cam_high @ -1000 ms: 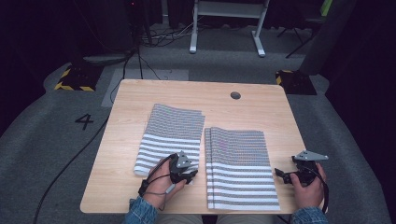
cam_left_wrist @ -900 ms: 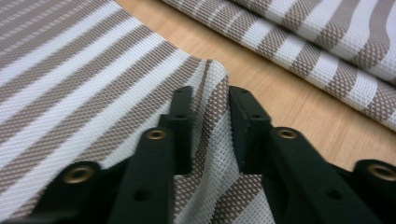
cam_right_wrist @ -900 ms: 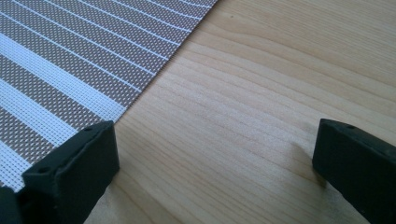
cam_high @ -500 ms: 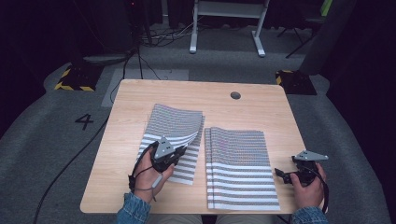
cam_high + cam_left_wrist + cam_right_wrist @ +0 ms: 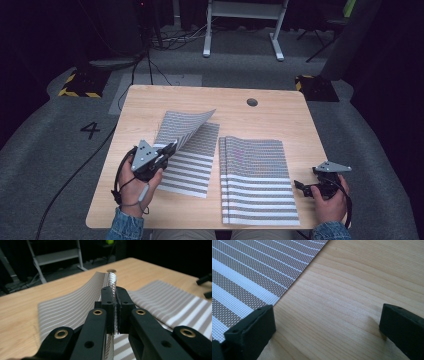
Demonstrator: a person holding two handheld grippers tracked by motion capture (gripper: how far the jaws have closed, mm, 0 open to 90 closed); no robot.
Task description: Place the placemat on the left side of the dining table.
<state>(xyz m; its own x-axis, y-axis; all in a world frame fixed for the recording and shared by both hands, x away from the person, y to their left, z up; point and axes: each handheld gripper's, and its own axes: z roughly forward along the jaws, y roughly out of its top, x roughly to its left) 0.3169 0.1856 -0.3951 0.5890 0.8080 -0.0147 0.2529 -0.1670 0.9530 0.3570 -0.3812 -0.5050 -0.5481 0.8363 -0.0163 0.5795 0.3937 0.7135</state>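
Observation:
Two piles of grey-and-white striped placemats lie on the wooden table [image 5: 150,102]. My left gripper [image 5: 170,149] is shut on the edge of the top mat [image 5: 187,125] of the left pile [image 5: 192,175] and holds it lifted and curled above the mats below. In the left gripper view the jaws [image 5: 115,302] pinch that mat's edge [image 5: 75,305], which bends away toward the table's far side. My right gripper [image 5: 301,186] rests open on bare wood just right of the right pile [image 5: 255,180]. Its jaws [image 5: 327,327] stand wide apart beside that pile's edge [image 5: 249,272], with nothing between them.
A round cable hole [image 5: 252,102] sits near the table's far edge. Bare wood [image 5: 352,290] surrounds both piles. Beyond the table are a grey floor with cables, a white frame [image 5: 240,25] and yellow-black marked blocks [image 5: 80,85].
My left gripper closed on the top mat's near right edge, then rose and moved left, peeling the mat up off the left pile. The right gripper stayed put.

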